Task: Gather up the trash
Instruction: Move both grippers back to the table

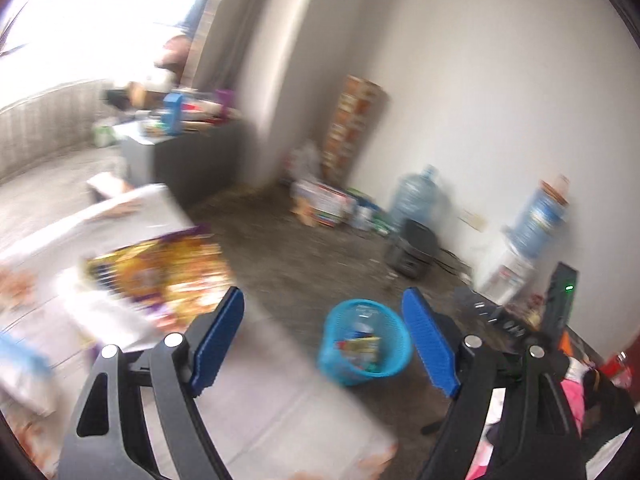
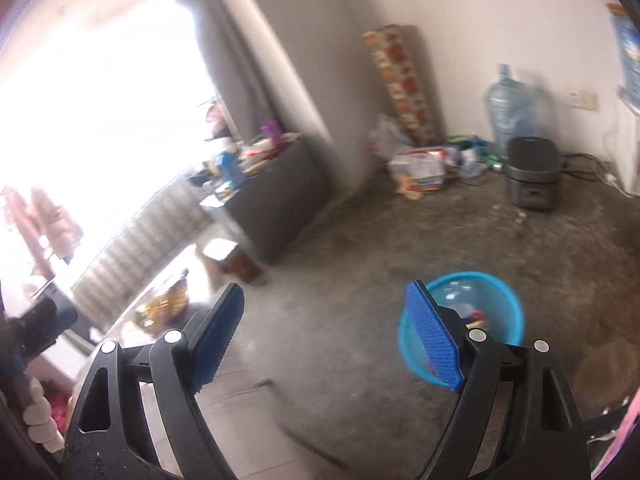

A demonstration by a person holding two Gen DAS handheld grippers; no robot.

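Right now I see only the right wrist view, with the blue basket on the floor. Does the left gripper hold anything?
Observer: No. The left gripper is open, with nothing between its fingers.
Operator: Is there trash on the table near it?
Observer: Yes. A yellow snack bag, blurred, lies on the white table, just left of the fingers.
Operator: Where is the basket from that side?
Observer: The blue basket shows between the two fingers, on the floor past the table's edge, with a yellow packet inside.
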